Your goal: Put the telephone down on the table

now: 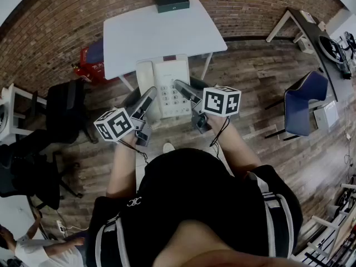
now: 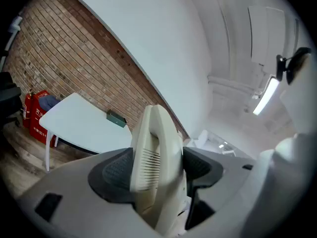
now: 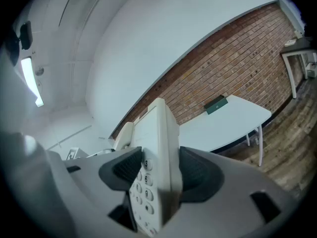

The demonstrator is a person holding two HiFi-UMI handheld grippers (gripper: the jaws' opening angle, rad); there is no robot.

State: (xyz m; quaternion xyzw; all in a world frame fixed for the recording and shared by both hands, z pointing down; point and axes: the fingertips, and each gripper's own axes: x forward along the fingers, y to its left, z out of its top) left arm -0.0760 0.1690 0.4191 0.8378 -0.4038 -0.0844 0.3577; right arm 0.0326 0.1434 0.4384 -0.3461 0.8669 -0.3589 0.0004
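The cream telephone (image 1: 166, 87) sits at the centre of the head view, held up between the two grippers with its keypad facing up and its handset lying along its left side. The left gripper (image 2: 157, 171) is clamped on the handset side: in the left gripper view its dark ribbed pads (image 2: 113, 175) press against the handset and the body from either side. The right gripper (image 3: 161, 172) is clamped on the keypad side, with the number keys showing just beside its left pad and the phone's edge squeezed between both pads. In the head view the phone's far end overlaps the near edge of the white table (image 1: 139, 35), which fills the upper middle of the frame; both gripper views show that table standing well beyond the phone, so the phone is not resting on it. A dark green box (image 1: 172, 2) lies at the table's far edge against the brick wall (image 1: 61, 32). A blue chair (image 1: 303, 102) stands at the right on the wooden floor (image 1: 250, 93).
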